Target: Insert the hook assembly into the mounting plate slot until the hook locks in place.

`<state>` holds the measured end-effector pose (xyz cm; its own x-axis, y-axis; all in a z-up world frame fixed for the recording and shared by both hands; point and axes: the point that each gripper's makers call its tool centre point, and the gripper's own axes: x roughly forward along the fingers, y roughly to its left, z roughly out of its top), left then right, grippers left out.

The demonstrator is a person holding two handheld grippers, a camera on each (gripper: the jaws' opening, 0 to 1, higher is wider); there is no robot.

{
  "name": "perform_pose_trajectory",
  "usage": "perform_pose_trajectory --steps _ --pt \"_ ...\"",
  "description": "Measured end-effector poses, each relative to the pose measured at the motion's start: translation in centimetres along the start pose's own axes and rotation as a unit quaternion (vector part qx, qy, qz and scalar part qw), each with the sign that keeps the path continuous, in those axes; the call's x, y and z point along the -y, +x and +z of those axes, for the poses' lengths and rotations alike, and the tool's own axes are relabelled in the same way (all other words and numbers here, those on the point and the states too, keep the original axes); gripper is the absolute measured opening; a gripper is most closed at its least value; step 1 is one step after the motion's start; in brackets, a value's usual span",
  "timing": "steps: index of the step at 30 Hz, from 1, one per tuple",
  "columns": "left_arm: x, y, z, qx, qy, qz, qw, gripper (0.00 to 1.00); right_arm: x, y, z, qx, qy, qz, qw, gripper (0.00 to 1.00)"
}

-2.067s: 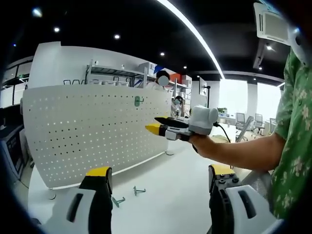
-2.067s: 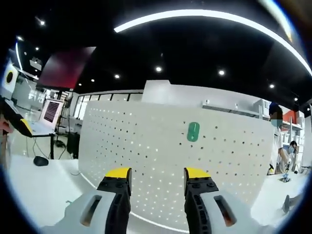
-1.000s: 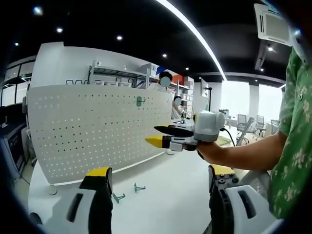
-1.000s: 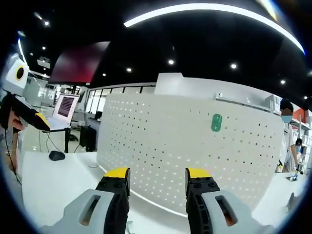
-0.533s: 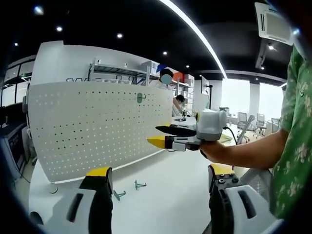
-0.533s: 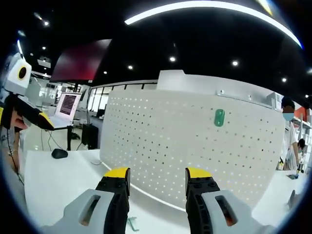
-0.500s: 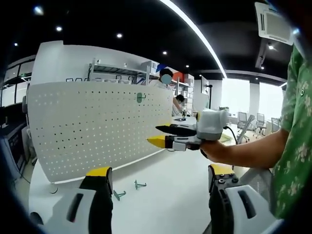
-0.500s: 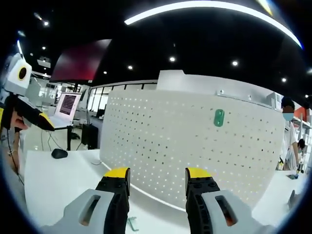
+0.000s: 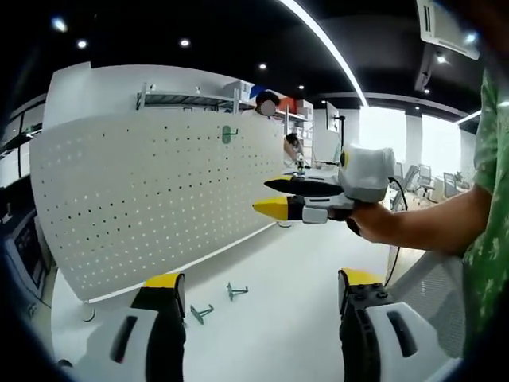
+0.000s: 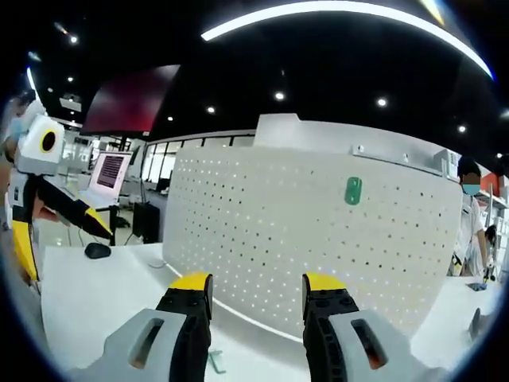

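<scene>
A white perforated mounting plate (image 9: 151,199) stands upright on the white table (image 9: 278,334). One green hook (image 9: 229,134) hangs high on it, and it shows in the right gripper view as the same green hook (image 10: 353,191) on the plate (image 10: 302,239). Two loose green hooks (image 9: 201,312) (image 9: 236,291) lie on the table at the plate's foot; one hook (image 10: 216,362) lies below my right jaws. My left gripper (image 9: 262,280) is open and holds nothing. My right gripper (image 10: 256,285) is open too, seen from the side as a hand-held gripper (image 9: 264,196). The left gripper (image 10: 64,239) enters at the left.
A person's arm in a green patterned sleeve (image 9: 485,239) fills the right edge. A computer mouse (image 10: 96,251) and a laptop screen (image 10: 110,171) sit at the table's far left end. People stand behind the plate (image 9: 266,103) (image 10: 469,231). Shelving rises beyond it.
The left view has shifted, so the plate looks larger and the right gripper sits higher and further right. In the right view the left gripper has come further in. Both grippers stay open.
</scene>
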<state>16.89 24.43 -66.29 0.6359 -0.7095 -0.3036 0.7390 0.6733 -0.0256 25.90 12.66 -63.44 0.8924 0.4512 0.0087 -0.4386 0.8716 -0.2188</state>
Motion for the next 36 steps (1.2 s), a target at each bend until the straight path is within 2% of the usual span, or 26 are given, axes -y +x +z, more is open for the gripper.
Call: perform_pose_trajectory --steps 9,17,21,36 --pt "-1.1 2.6 -1.6 -0.027 0.005 -0.002 0.9996 0.8 -0.2 -0.4 -0.6 -0.015 0.005 0.005 0.9999 0.46" --pt "-1.7 4.5 -2.7 -0.049 0.005 -0.009 0.9987 0.8 -0.4 -1.0 -3.1 -0.066 0.031 0.025 0.9971 0.46" --pt "-1.7 5.5 -3.1 -0.058 0.008 -0.013 0.9982 0.8 -0.2 -1.4 -3.8 -0.08 0.032 0.025 0.996 0.46" --pt "-2.8 9.4 -6.2 -0.109 0.012 -0.018 0.9939 0.78 -0.2 -2.7 -4.7 -0.112 0.043 0.029 0.9924 0.46"
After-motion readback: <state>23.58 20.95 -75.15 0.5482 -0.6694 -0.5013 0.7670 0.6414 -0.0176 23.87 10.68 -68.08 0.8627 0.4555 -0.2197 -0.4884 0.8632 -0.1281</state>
